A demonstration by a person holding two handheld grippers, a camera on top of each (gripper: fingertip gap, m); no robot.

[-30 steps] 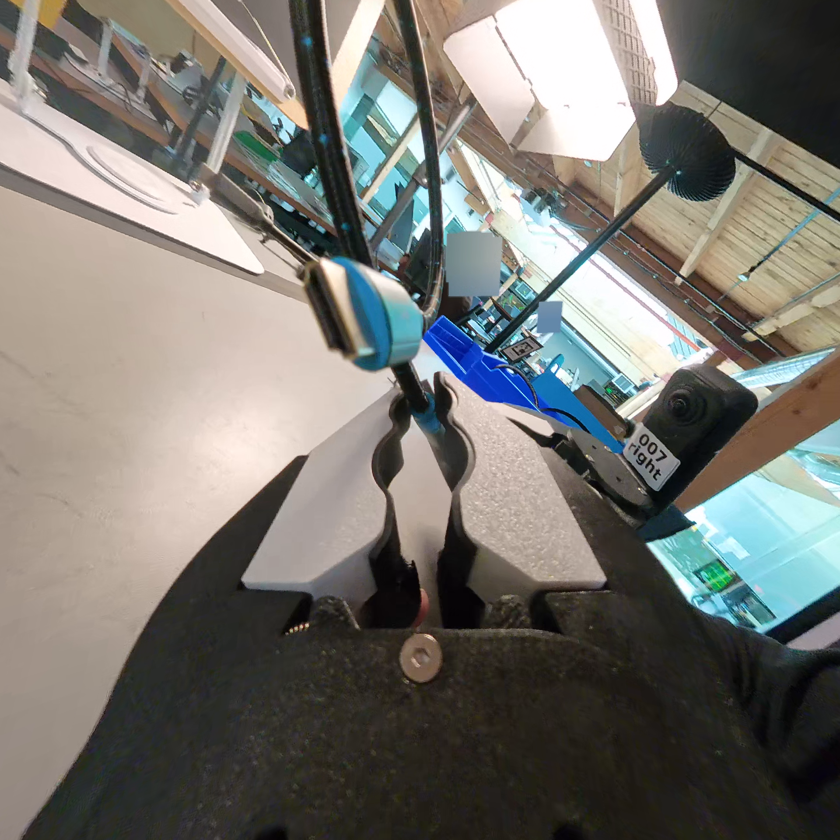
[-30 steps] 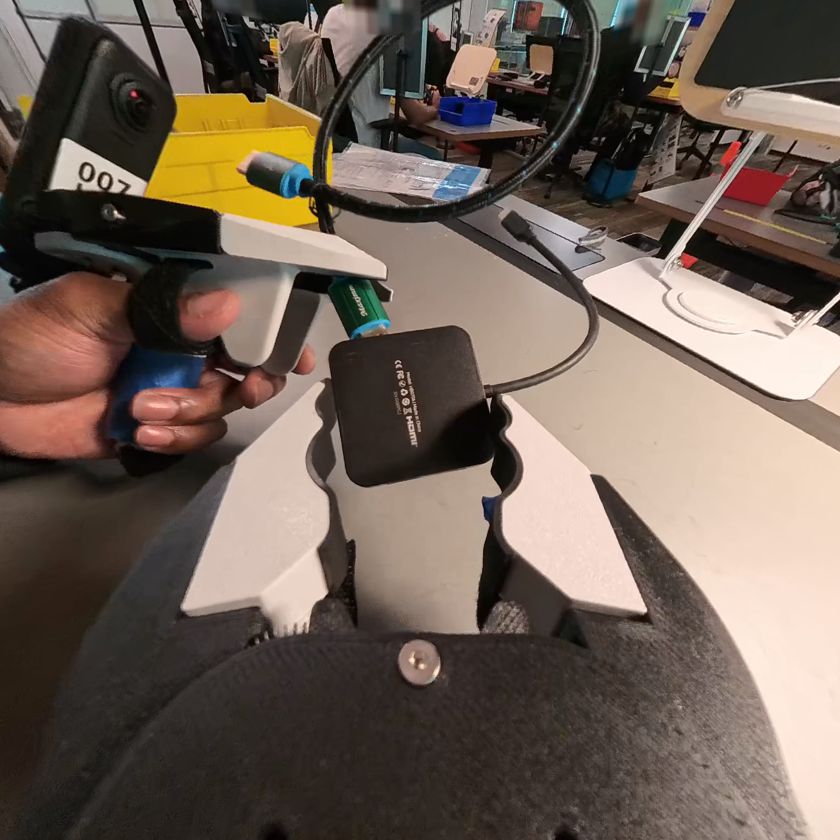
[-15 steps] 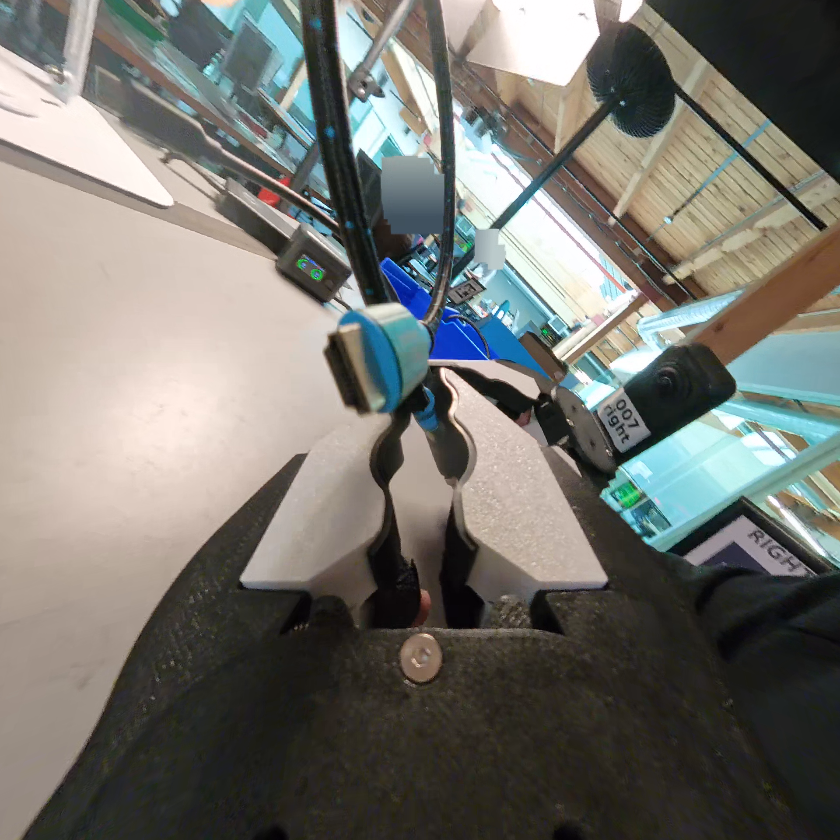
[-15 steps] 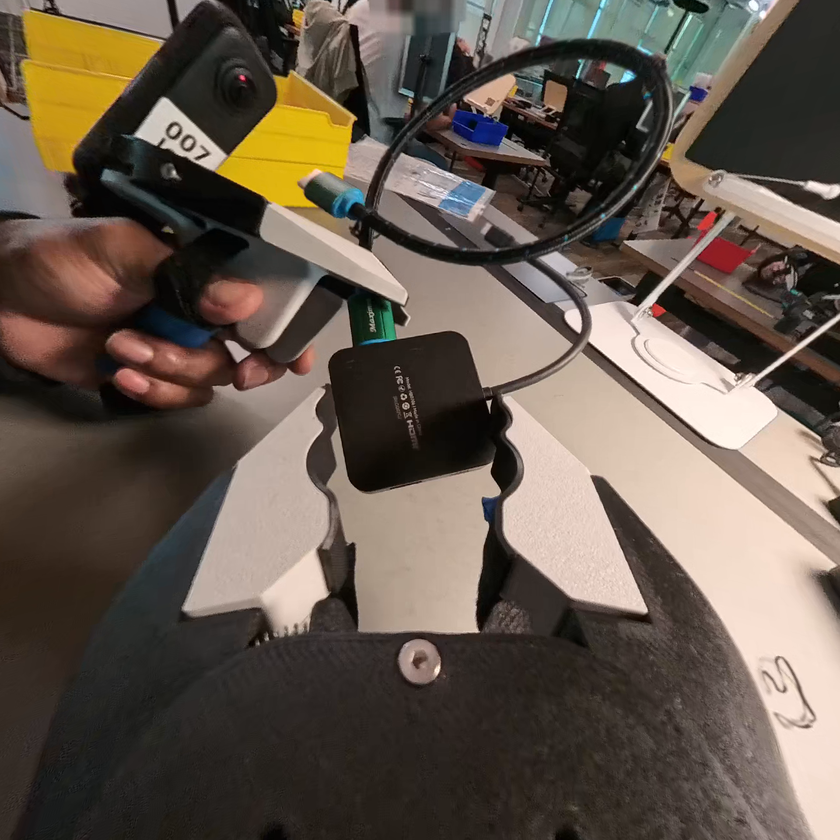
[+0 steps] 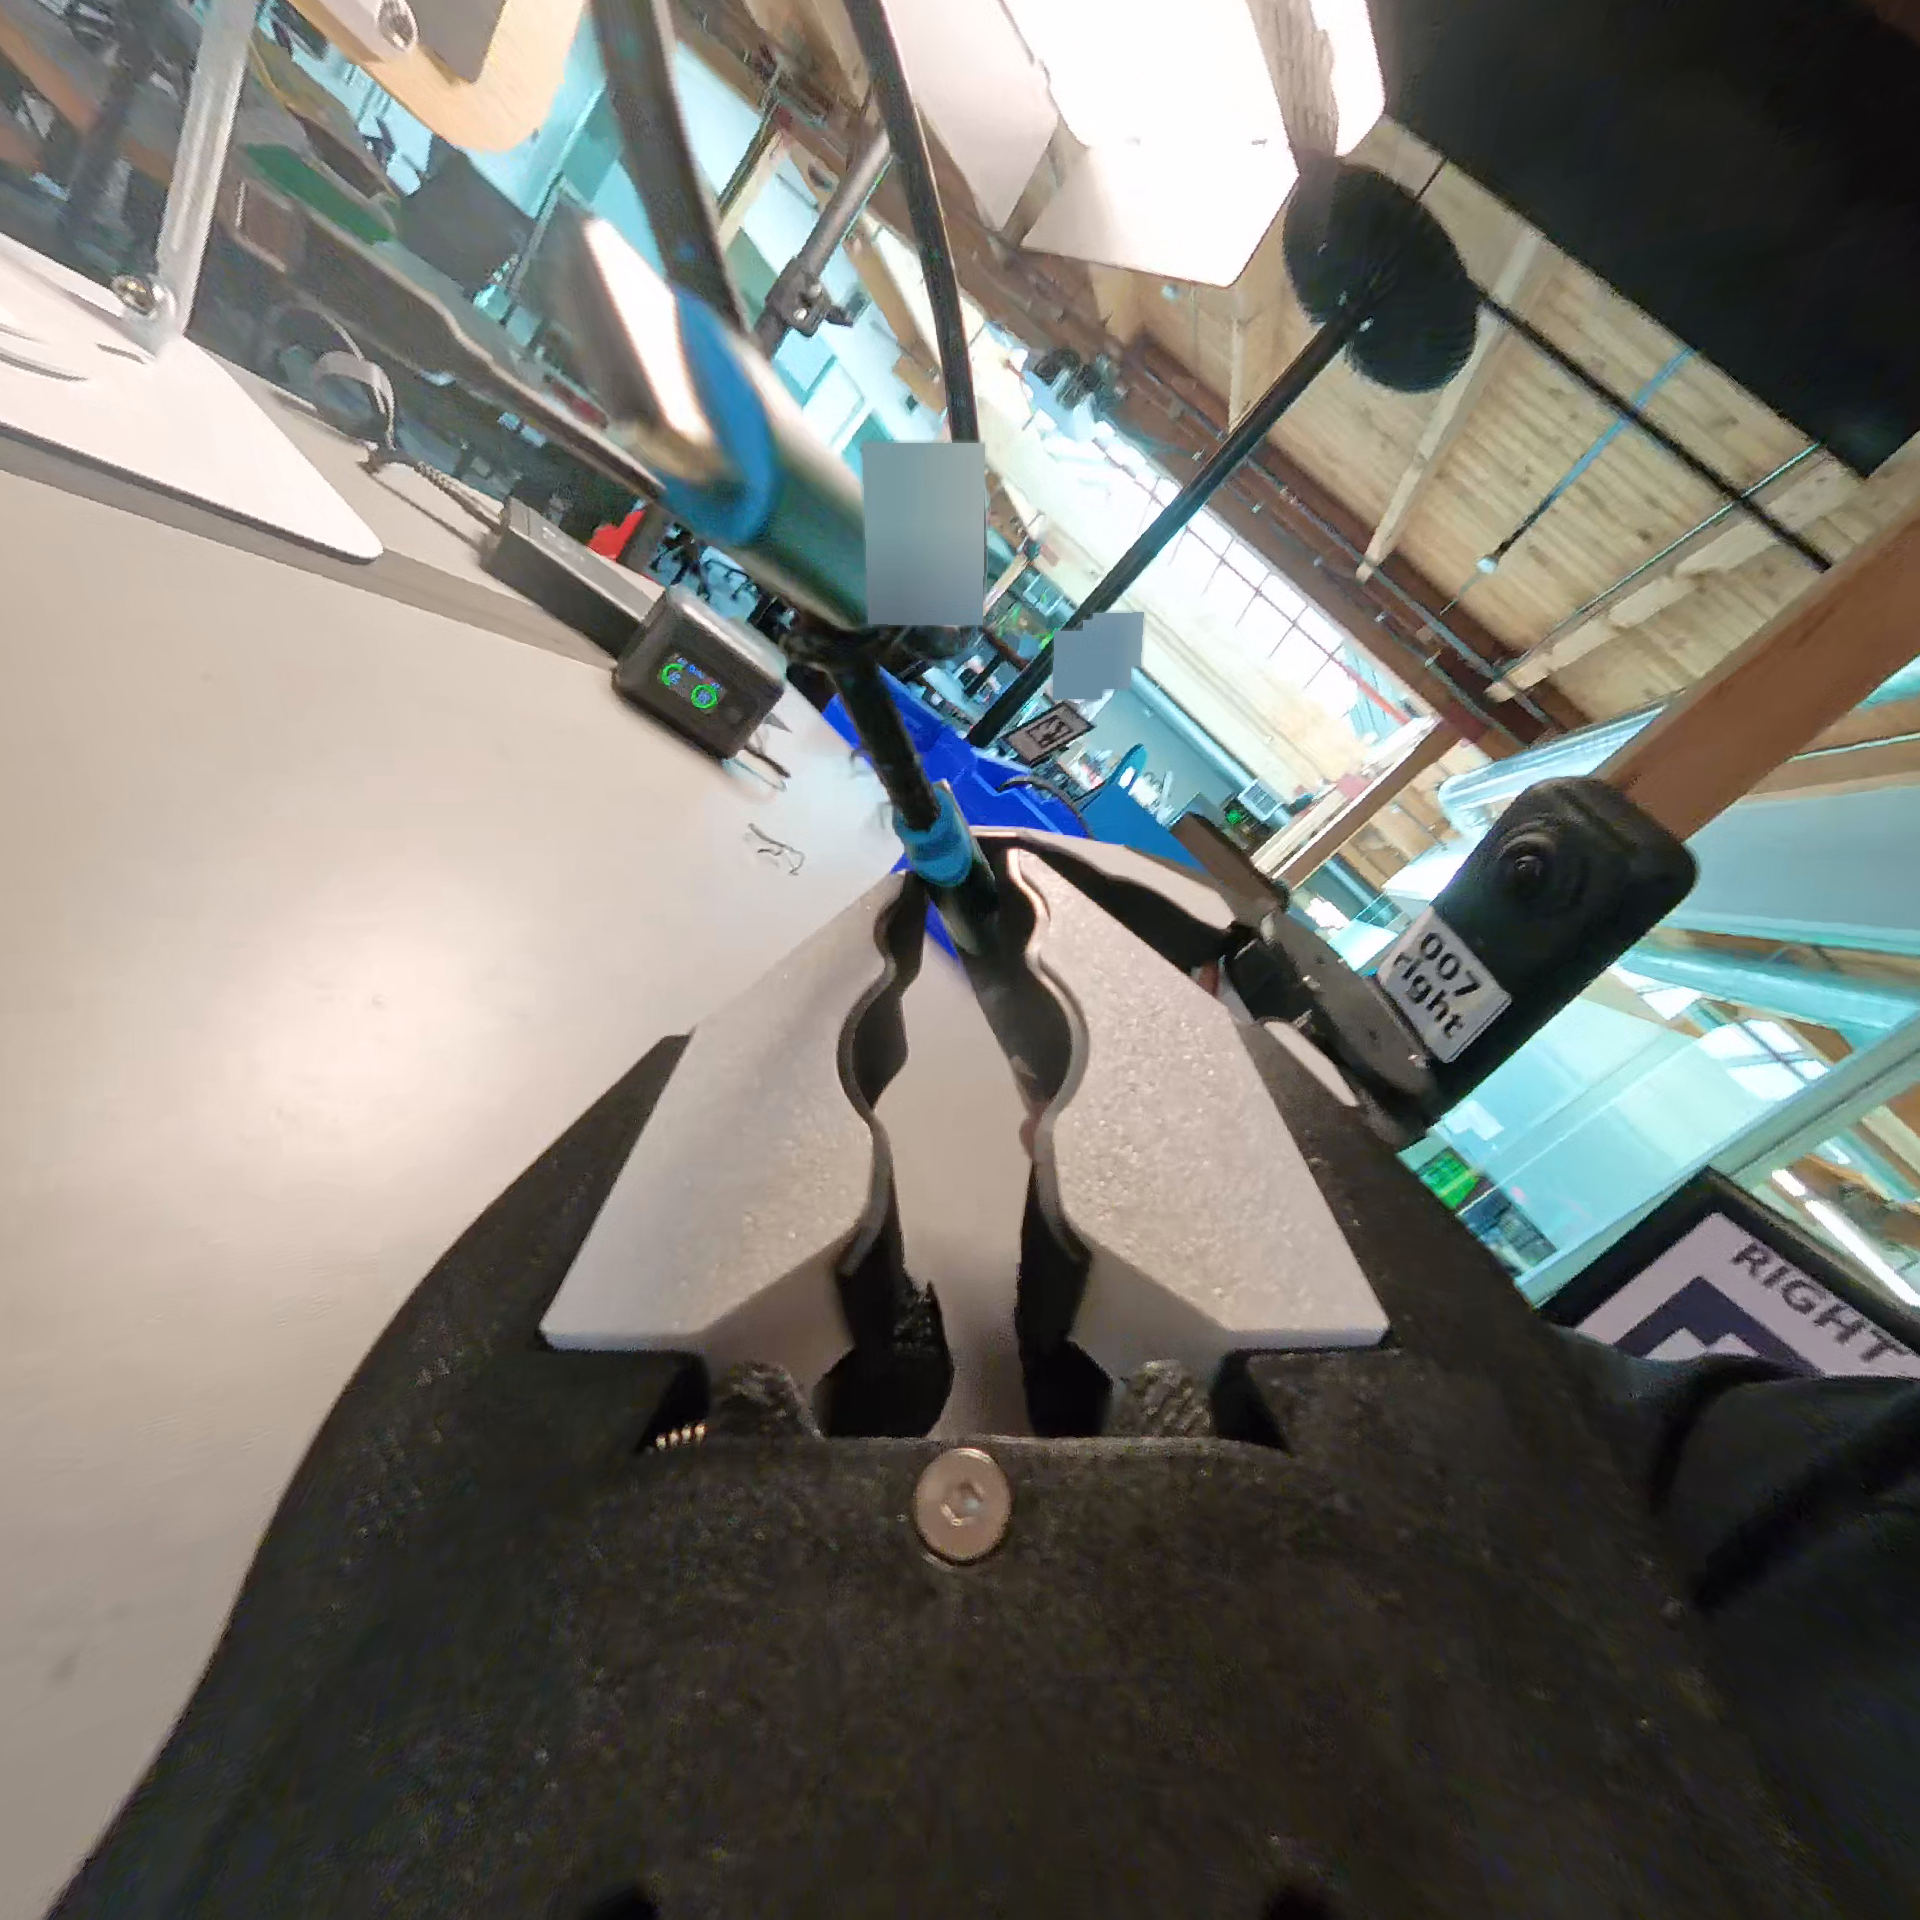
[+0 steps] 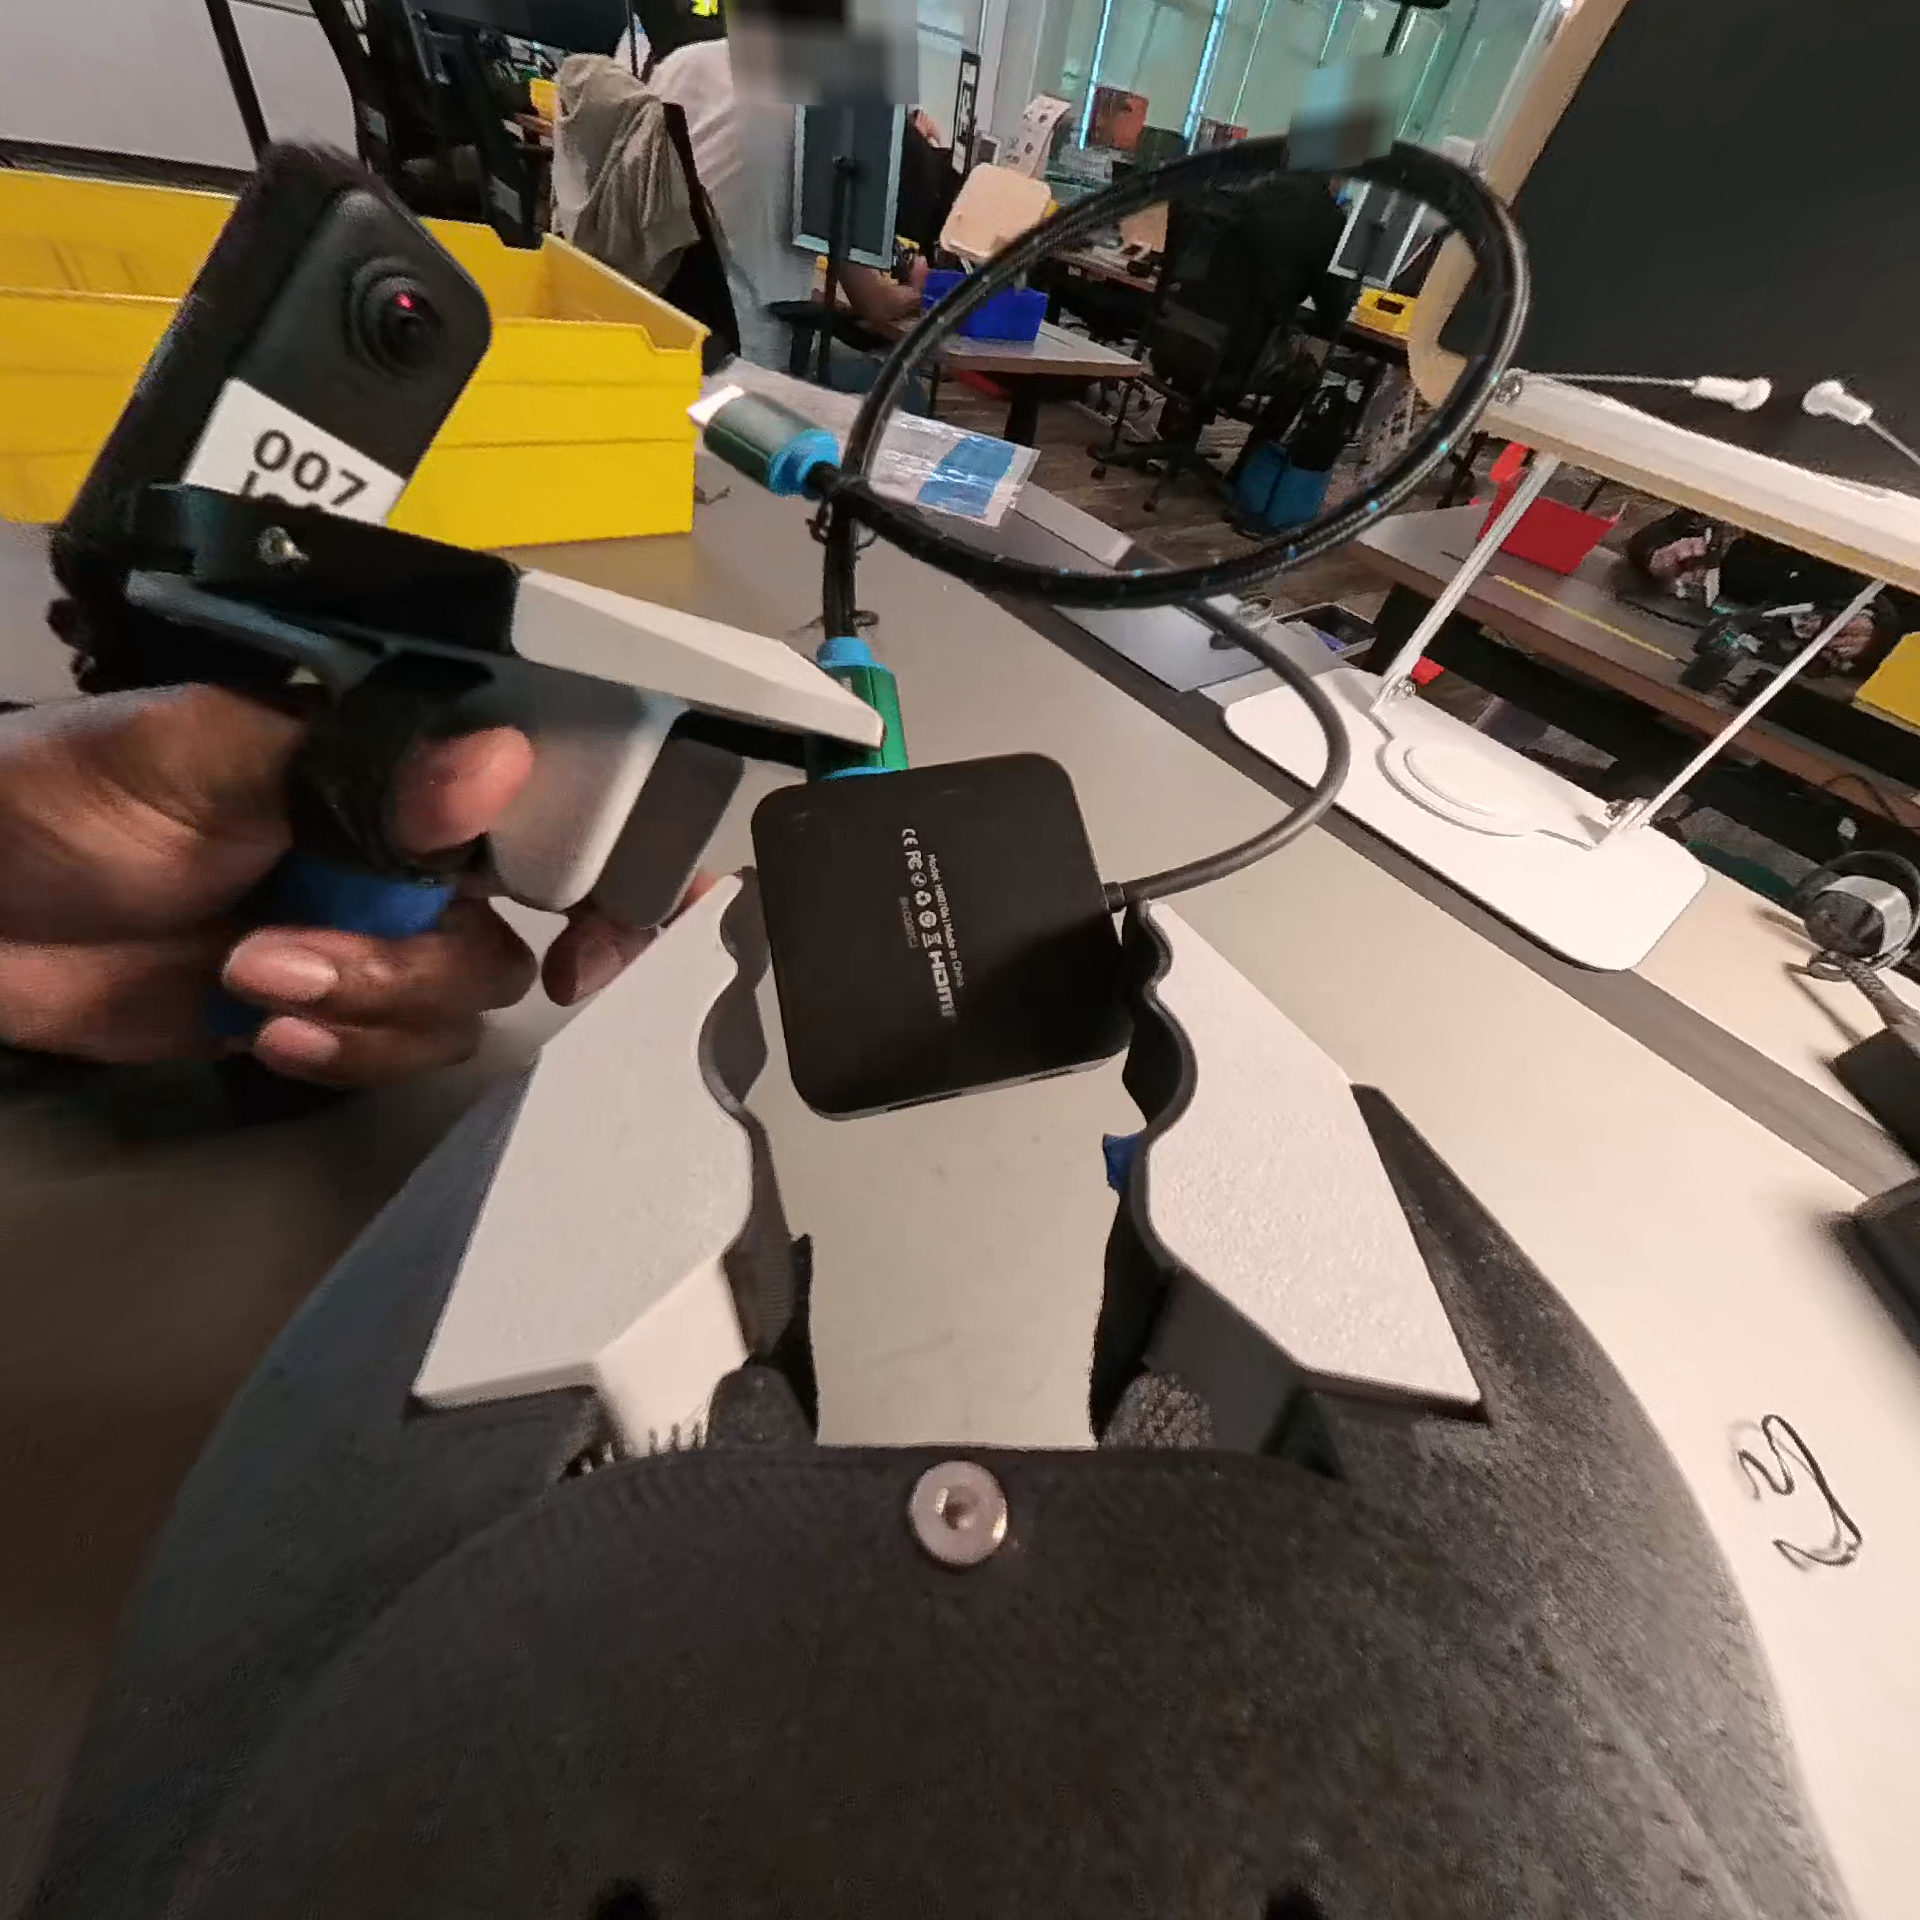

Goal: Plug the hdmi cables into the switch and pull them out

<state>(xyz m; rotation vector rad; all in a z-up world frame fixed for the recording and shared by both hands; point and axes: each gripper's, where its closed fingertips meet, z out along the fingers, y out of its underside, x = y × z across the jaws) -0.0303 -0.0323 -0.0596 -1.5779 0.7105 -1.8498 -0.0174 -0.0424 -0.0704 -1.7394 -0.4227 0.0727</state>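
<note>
The right tool (image 6: 935, 997) pinches the flat black square switch box (image 6: 940, 925) by its two side edges and holds it lifted off the pale grey bench (image 6: 1351, 997), tipped so that its far edge, where a port sits, faces the other tool; gripping it by the sides leaves that edge free and, I judge, gives something firm to push against. The left tool (image 6: 831, 727), held in a person's hand (image 6: 260, 894), is pressed together on the green metal plug with blue collars (image 6: 868, 717) of a black braided HDMI cable (image 6: 1247, 540), and the plug's tip meets the switch's far edge at its left corner; whether it is fully seated or only part way in cannot be told. Holding the plug itself, not the cord, lets the force run straight along the port. In the left wrist view the tool's pale fingers (image 5: 1164, 1091) close on the plug body just behind its blue collar (image 5: 935, 847), and the switch lies hidden beyond the tips. The cable loops up and round above both tools, and its other plug, silver-tipped with a blue collar (image 6: 764, 442), hangs free in the air, touching nothing, so it does not drag on the joint. A thin black lead (image 6: 1278, 821) runs from the switch's right side away across the bench. A yellow plastic bin (image 6: 540, 416) stands behind the left tool, well apart from the work. The step in hand looks like the plugging or unplugging of this first connector.
</note>
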